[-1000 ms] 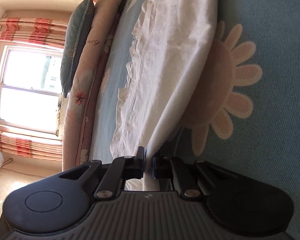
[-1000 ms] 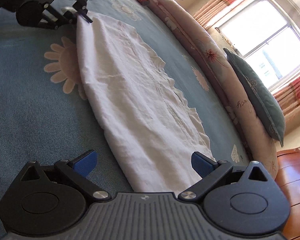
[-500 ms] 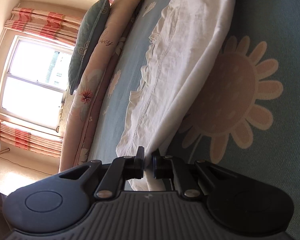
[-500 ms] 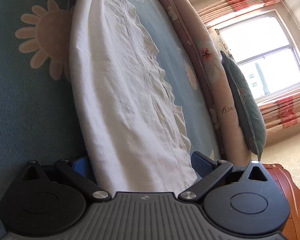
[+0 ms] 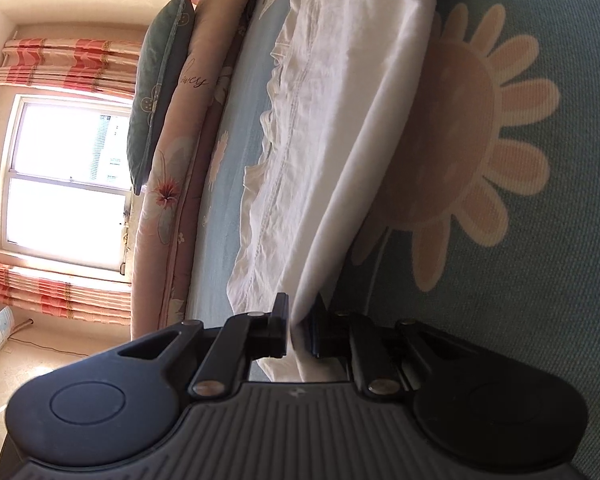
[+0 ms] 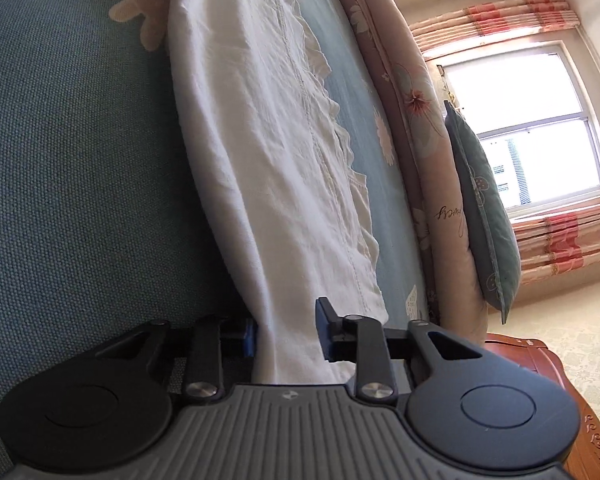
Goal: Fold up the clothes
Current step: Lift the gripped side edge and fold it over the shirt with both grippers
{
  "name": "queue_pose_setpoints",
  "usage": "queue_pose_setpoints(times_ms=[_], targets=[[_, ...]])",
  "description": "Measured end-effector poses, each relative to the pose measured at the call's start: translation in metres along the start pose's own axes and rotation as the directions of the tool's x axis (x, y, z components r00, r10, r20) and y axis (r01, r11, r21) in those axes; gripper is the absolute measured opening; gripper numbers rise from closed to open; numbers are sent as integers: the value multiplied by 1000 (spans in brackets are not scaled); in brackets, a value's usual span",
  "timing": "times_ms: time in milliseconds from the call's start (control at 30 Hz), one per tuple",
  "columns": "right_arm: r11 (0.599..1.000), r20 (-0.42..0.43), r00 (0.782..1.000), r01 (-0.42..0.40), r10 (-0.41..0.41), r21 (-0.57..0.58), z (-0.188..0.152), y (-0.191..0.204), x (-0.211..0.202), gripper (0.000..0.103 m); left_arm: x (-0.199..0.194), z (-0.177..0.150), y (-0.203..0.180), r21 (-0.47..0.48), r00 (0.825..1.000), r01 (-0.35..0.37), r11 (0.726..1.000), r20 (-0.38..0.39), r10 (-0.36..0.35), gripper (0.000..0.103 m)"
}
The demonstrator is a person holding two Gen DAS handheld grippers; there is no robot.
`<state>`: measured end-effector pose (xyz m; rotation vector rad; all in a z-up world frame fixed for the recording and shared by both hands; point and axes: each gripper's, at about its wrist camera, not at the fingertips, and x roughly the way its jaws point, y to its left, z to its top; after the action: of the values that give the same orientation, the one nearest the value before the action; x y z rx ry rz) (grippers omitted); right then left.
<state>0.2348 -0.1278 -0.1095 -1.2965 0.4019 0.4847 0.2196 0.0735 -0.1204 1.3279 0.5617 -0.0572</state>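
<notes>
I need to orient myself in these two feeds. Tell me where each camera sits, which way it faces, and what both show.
Left wrist: on the left gripper, looking along the white garment on the blue bedspread, window at left; only its own fingers, shut on the garment's end, show.
Right wrist: on the right gripper, looking along the white garment from its other end, window at right; its jaws have just been closing on the cloth.
Shared: garment, bedspread, green pillow, window.

White garment (image 6: 268, 152) — folded lengthwise, ruffle-edged

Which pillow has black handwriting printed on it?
The long pink flowered pillow; the smaller grey-green pillow beside it shows only pale flower outlines.
</notes>
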Motion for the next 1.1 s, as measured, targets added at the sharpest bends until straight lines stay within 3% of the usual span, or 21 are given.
queue_pose_setpoints(times_ms=[33,300,533,900,1100], targets=[[1000,-1,1000,-14,14,22,0,0,0,3,0,0,1,-13,1000,9,1000,-3,-9,2],[994,-4,999,-32,33,106,9,-20,-17,3,-18,-1,7,18,1000,4,1000,5,-5,0],[989,7,998,-58,57,134,11,-27,-61,2,-57,-6,15,20,1000,15,1000,24,-16,0],[968,-18,979,-199,204,156,-4,3,-165,3,-167,-38,-12,85,991,110,990,67,-116,1],[945,-61,959,-260,277,197,-12,29,-190,5,-191,-52,-33,77,976,209,975,40,-213,7]])
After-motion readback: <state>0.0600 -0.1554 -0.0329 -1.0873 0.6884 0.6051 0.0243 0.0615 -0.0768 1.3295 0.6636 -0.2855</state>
